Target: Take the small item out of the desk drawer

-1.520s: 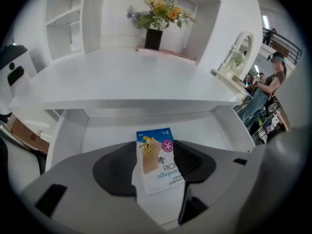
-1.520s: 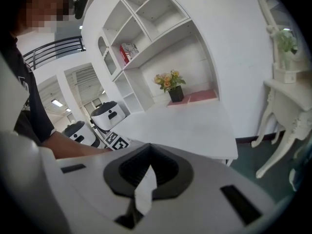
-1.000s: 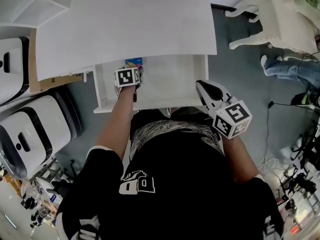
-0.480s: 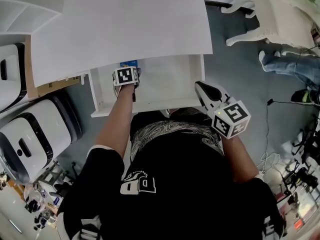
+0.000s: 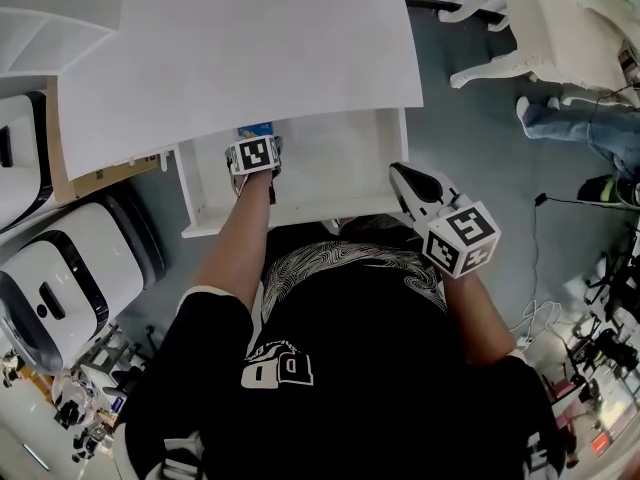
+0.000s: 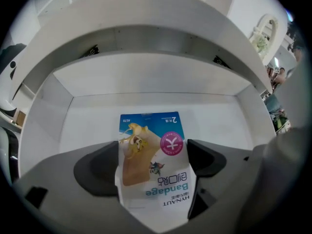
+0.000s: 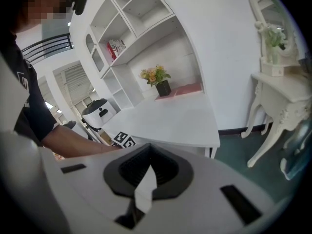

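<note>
The white desk (image 5: 250, 48) has its drawer (image 5: 290, 211) pulled out toward me. A small bandage packet (image 6: 151, 130), blue and tan with a pink round mark, lies on the drawer floor; its blue end (image 5: 256, 129) peeks out beyond the marker cube. My left gripper (image 6: 153, 155) reaches into the drawer's left part (image 5: 258, 138), its jaws opening and straddling the packet, one on each side. My right gripper (image 5: 402, 175) hovers shut at the drawer's right front corner, empty; its pads meet (image 7: 145, 175).
White round appliances (image 5: 60, 278) and a cardboard sheet (image 5: 100, 168) stand left of the desk. A white ornate dressing table (image 5: 560, 28) and a person's jeans-clad legs (image 5: 580, 133) are at the right. A flower pot (image 7: 158, 82) sits on the desk's far end under wall shelves.
The whole scene has slid slightly left in the head view. My left gripper stays in the drawer at the packet, and the right gripper holds its place.
</note>
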`<state>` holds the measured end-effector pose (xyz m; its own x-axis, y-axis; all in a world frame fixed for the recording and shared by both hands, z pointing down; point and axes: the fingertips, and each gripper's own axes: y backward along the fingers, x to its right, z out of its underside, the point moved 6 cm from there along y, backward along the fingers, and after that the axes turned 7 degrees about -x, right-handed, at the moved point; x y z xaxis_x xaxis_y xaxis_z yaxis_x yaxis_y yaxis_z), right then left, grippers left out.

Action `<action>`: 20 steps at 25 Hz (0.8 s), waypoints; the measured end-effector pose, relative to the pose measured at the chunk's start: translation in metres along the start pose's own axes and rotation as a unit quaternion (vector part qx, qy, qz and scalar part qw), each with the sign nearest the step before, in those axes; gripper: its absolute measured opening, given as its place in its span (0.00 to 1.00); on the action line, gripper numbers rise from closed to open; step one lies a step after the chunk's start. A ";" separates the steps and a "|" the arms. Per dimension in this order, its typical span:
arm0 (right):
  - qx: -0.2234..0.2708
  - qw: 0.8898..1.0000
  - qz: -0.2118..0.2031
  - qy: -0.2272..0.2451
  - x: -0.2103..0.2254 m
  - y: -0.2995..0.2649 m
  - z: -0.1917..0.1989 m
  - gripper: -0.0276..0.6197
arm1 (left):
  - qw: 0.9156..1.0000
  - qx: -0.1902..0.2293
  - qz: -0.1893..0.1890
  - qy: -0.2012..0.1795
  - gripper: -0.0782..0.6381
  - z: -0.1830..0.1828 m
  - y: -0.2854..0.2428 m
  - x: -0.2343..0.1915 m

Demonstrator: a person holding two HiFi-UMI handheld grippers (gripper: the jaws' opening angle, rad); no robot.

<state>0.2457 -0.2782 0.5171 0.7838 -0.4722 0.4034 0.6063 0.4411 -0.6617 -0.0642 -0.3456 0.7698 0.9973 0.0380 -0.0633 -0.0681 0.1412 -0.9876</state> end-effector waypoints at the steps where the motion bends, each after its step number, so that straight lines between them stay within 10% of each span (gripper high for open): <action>1: 0.001 1.000 0.000 -0.001 -0.001 0.000 0.000 0.06 | 1.000 0.006 0.001 0.000 0.70 0.001 -0.001 0.000; 20: 0.028 1.000 0.011 -0.001 -0.031 0.003 -0.005 0.06 | 0.997 -0.018 0.050 -0.051 0.70 0.001 0.028 -0.002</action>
<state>0.2230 -0.2663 0.4992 0.7976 -0.4604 0.3897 0.5949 0.4937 -0.6343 -0.0679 -0.3404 0.7420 0.9772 0.1509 -0.1494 -0.1650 0.0964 -0.9816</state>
